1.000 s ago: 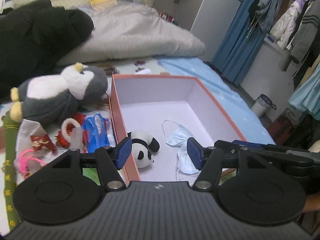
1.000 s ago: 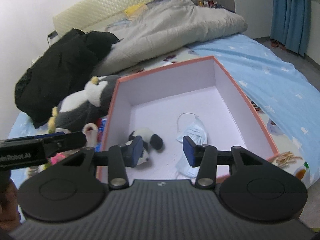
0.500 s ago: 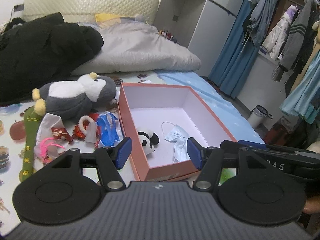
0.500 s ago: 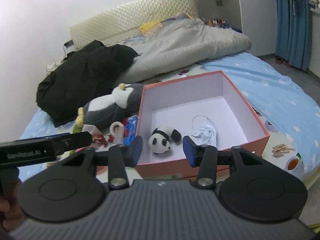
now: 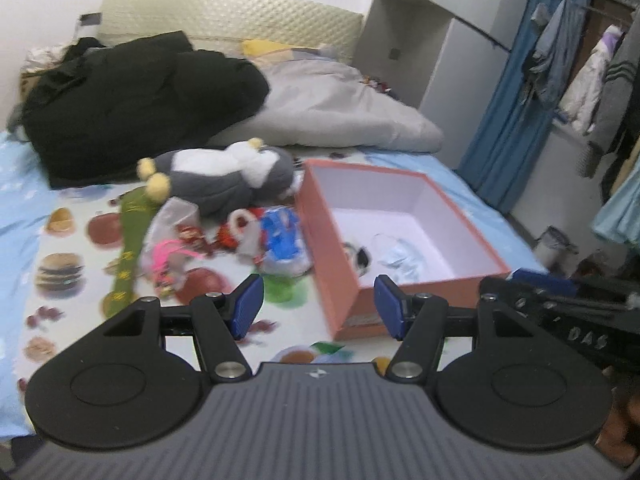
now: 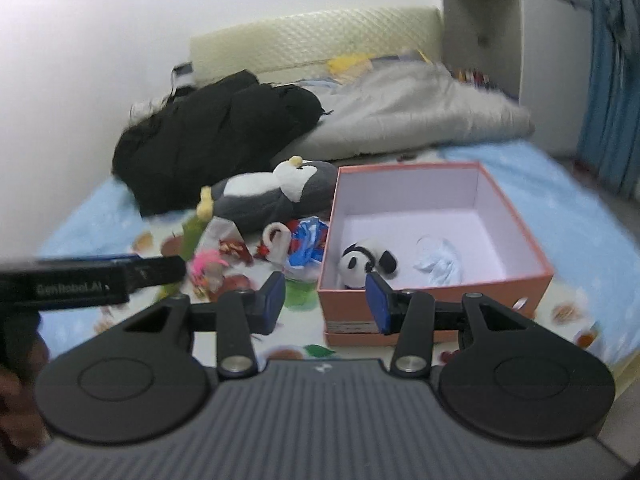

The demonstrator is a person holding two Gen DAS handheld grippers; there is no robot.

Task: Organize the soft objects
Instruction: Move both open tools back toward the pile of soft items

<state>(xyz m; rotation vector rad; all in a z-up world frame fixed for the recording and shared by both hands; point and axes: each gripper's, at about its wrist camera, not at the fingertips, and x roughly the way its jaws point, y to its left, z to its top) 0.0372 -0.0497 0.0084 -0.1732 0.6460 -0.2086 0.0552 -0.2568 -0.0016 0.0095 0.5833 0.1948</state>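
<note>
Both grippers hang short of the bed with nothing between their blue pads: the left gripper (image 5: 319, 306) has its jaws standing apart and empty, and the right gripper (image 6: 326, 302) is likewise parted, a little narrower, and empty. The likeliest trouble from here is a poor grab in the heap of small things left of the box (image 6: 544, 276) — the blue wrapped bundle (image 6: 306, 246), the pink tassel (image 6: 206, 260) and the red trinkets (image 5: 192, 236) lie touching, so jaws closing on one could snag its neighbour or drag it over the printed sheet (image 5: 60, 240). The grey penguin plush (image 6: 272, 196) is bulky and squashy; a pinch on its rounded body may slip, and it may not fit easily beside what the box already holds. The orange box sits open on the bed, just right of the heap, with a small panda plush (image 6: 362, 262) and a crumpled face mask (image 6: 438, 262) lying apart on its pale floor. The view is blurred, so finer detail is unclear.
</note>
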